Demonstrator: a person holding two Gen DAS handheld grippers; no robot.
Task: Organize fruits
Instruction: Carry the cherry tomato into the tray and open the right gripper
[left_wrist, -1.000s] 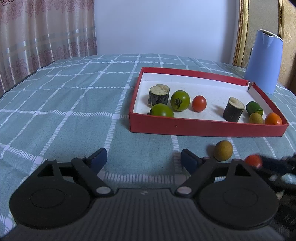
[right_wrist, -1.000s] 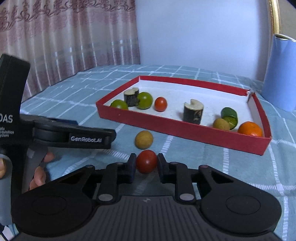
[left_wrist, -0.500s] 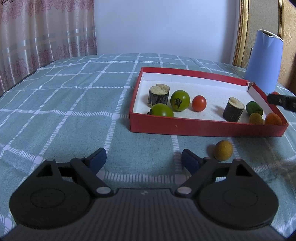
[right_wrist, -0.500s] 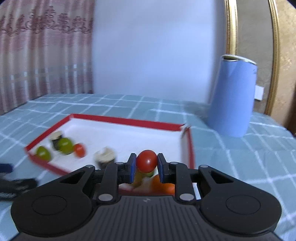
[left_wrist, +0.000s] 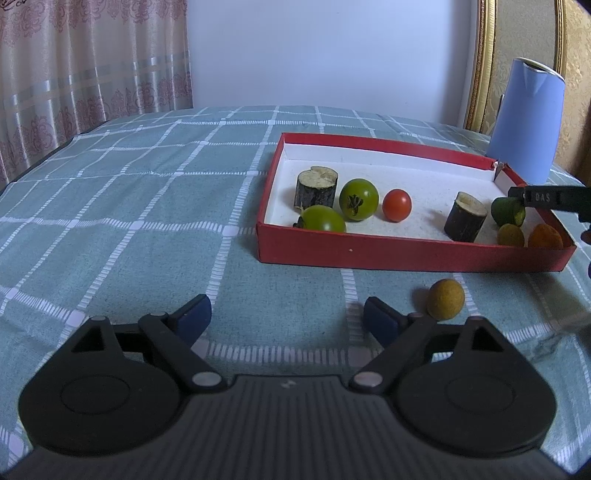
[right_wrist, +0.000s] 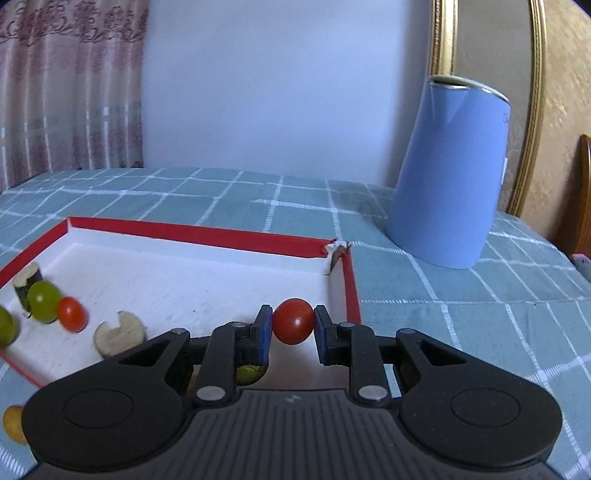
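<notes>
So from where I'm standing, everything revolves around the red tray (left_wrist: 406, 254) sitting on the desk (left_wrist: 129, 206) with its teal checked cloth. Going left to right: well left of the tray it's just bare cloth, and the left gripper (left_wrist: 284, 314) hovers low over it in front of the tray's near wall, spread wide with nothing in it.

Inside the tray at its left end there's a dark cane stump (left_wrist: 316, 186), two green tomatoes (left_wrist: 359, 199) and a small red tomato (left_wrist: 396, 205) bunched together. Further right in the tray sits a second stump (left_wrist: 464, 217), then a cut green fruit (left_wrist: 508, 211), a yellowish round fruit (left_wrist: 510, 235) and an orange one (left_wrist: 545, 236) in the near right corner.

Outside the tray, just in front of its near wall, one tan round fruit (left_wrist: 446, 299) lies loose on the cloth, right beside the left gripper's right finger.

The right gripper (right_wrist: 293, 323) is at the tray's right end, clamped narrow on a red cherry tomato (right_wrist: 293, 321) that looks held just above the white floor, close to the right wall. A blue kettle (right_wrist: 448, 173) stands beyond the tray's far right corner.

My read: this is the drop-off step. Next move is probably lowering a touch and letting go, ideally away from the wall so it doesn't roll out. After that, the tan fruit looks like the last one left, and the left gripper is basically parked next to it.
</notes>
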